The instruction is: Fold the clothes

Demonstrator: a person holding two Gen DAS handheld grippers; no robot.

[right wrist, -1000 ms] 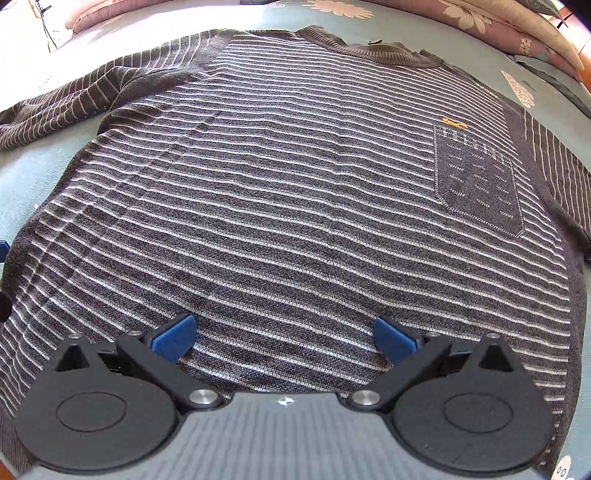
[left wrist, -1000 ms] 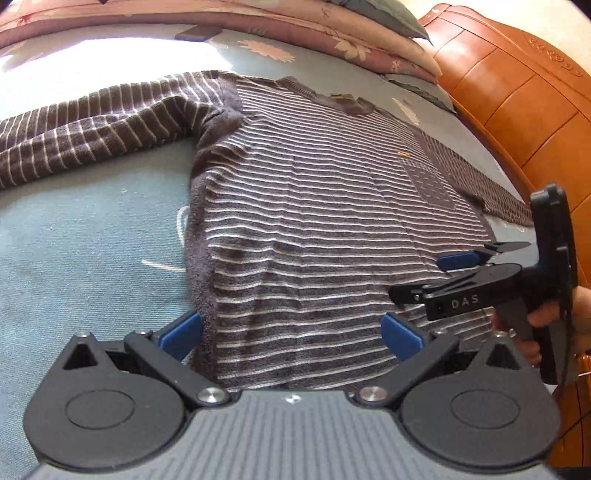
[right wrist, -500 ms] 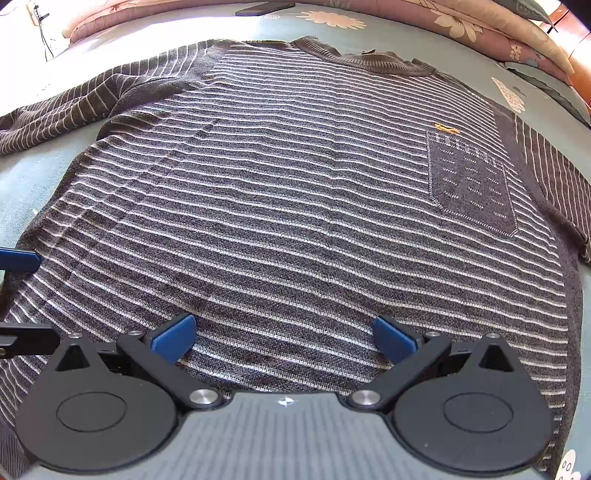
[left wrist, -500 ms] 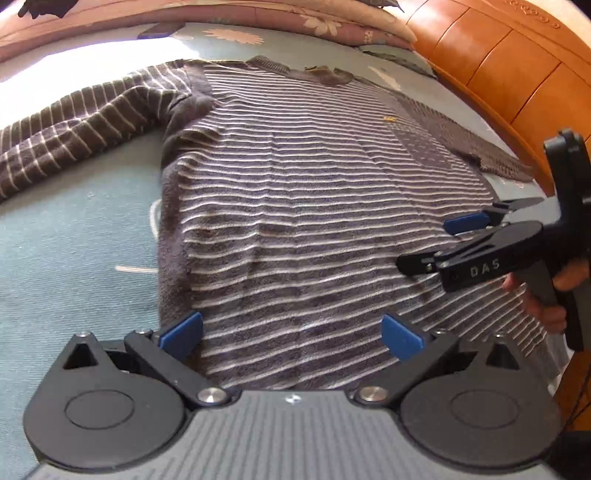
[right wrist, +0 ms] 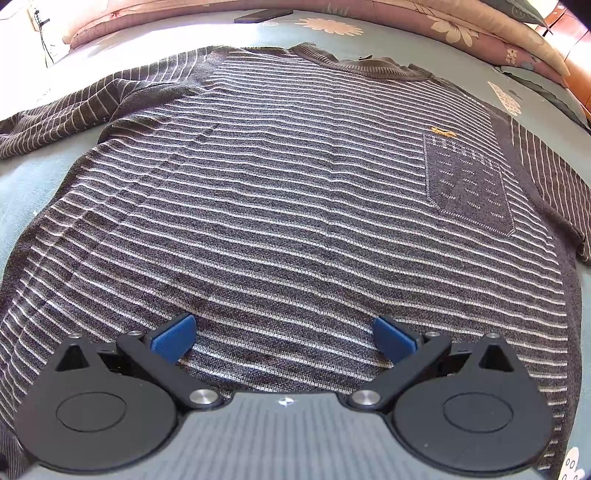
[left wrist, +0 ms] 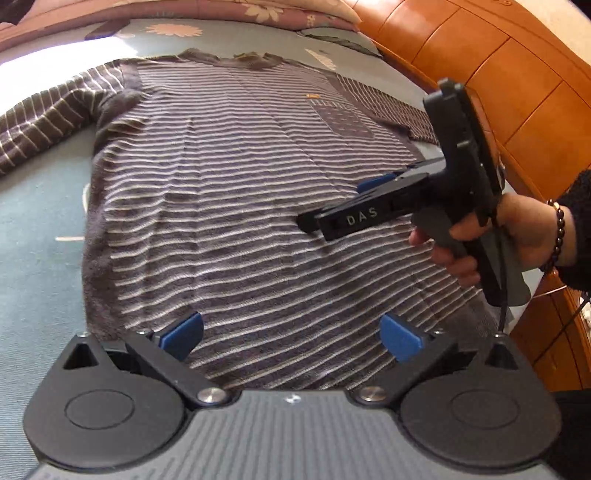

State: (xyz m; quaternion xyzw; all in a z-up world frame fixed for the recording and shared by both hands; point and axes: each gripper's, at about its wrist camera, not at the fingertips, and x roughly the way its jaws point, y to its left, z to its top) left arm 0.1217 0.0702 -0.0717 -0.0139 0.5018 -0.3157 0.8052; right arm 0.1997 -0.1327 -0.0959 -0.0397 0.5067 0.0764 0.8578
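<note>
A bed (left wrist: 40, 221) with a pale blue-green flowered sheet fills the left wrist view, with an orange wooden headboard (left wrist: 517, 85) along the right edge and a pinkish floral quilt (left wrist: 258, 11) at the far end. A dark striped sweater (left wrist: 240, 192) lies flat, front up, on the sheet; one sleeve (left wrist: 48, 118) runs out of frame at the left. The left tool (left wrist: 291, 334) hovers released over the hem, blue pads apart. The right tool (left wrist: 364, 201), seen side-on in a hand (left wrist: 517, 236), hangs over the sweater's right half; its far finger is partly hidden. In the right wrist view the right tool (right wrist: 283, 334) is spread wide above the sweater (right wrist: 295, 206). The chest pocket (right wrist: 469, 188) shows clearly, the right sleeve (right wrist: 554, 184) is cut off, and a dark flat object (right wrist: 262, 15) on the sheet is too small to identify.
</note>
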